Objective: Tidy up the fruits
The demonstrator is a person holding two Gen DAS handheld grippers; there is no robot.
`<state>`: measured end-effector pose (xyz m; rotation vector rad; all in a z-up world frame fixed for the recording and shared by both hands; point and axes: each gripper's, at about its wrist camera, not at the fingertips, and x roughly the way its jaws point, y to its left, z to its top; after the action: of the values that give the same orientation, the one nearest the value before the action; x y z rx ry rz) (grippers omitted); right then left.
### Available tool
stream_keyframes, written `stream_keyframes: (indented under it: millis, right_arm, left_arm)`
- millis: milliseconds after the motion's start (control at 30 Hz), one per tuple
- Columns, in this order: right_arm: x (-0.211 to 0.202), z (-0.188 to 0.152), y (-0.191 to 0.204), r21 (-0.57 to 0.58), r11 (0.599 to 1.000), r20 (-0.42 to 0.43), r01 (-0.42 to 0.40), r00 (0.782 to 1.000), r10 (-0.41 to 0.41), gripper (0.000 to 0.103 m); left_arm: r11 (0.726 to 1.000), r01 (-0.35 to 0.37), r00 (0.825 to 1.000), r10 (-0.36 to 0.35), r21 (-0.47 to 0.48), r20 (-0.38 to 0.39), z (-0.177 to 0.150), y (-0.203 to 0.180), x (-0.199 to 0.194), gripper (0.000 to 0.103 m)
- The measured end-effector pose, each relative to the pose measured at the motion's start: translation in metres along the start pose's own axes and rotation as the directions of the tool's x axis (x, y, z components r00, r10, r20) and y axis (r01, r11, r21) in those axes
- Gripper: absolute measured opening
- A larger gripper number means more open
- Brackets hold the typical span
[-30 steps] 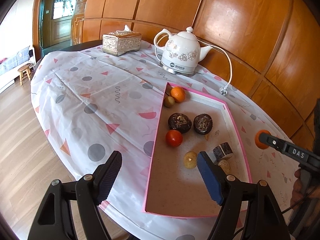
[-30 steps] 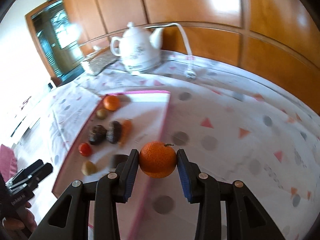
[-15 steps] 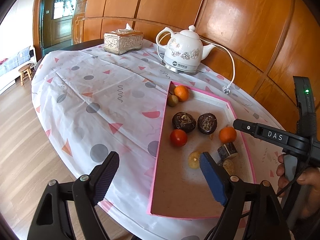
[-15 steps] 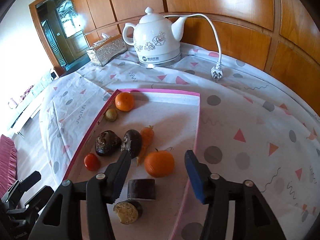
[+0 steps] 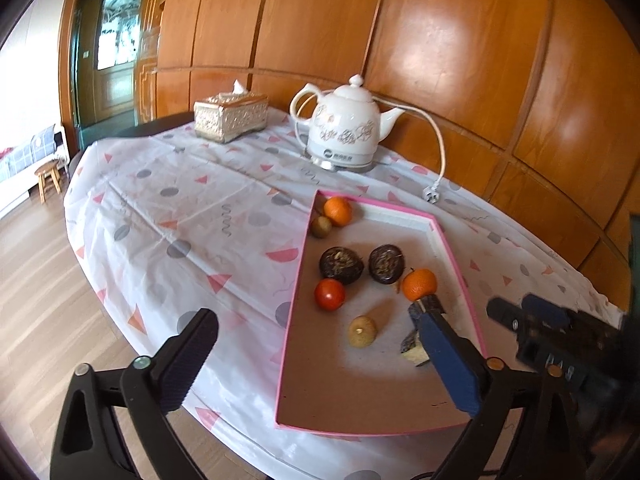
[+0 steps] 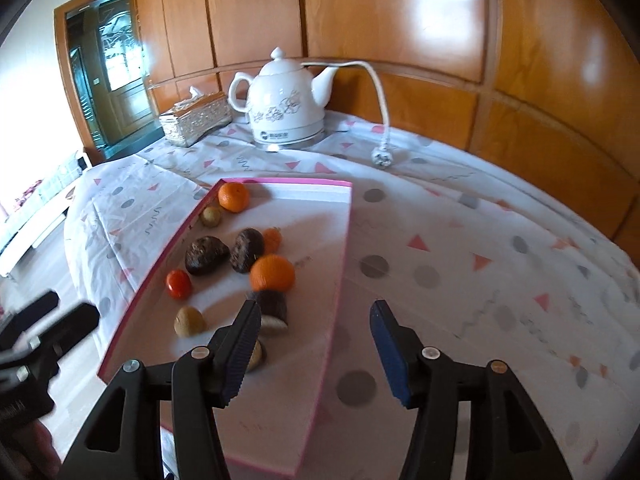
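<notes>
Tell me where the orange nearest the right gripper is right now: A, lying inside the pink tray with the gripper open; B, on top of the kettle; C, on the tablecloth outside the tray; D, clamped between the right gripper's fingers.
A: the orange lies on the floor of the pink tray beside the dark fruits, and the right gripper is open and empty.

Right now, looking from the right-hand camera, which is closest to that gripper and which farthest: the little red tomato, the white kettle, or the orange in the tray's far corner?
1. Red tomato, at the pink tray's left edge, nearest the right gripper.
2. Corner orange, at the tray's far end.
3. White kettle, beyond the tray by the wooden wall.
</notes>
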<state>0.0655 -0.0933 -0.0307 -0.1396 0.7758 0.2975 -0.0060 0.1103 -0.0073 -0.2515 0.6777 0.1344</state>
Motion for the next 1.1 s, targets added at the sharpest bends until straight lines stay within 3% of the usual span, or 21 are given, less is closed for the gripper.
stream_keyframes:
  millis: [367,500,833,1100]
  right_arm:
    - [-0.03,-0.048,-0.008,0.042,0.989,0.044,0.141,0.989,-0.143,0.058]
    - [-0.036,-0.055,-0.007,0.051,0.983,0.059,0.178,0.982,-0.181,0.058]
    - [-0.041,-0.057,0.003,0.01,0.982,0.083,0.187,0.979,-0.187,0.058]
    - [-0.042,-0.056,0.007,-0.003,0.982,0.093,0.186,0.978,-0.185,0.058]
  left_arm:
    - [0.997,-0.016,0.998,0.012,0.071,0.06,-0.002,-0.021,-0.027,0.103]
    - [0.995,-0.061,0.996,0.055,0.078,0.076,-0.002,-0.028,-0.031,0.103]
    - [0.994,-0.095,0.988,0.088,0.05,0.131,-0.004,-0.029,-0.039,0.103]
    - [0.994,-0.105,0.989,0.1,0.04,0.113,-0.006,-0.026,-0.034,0.103]
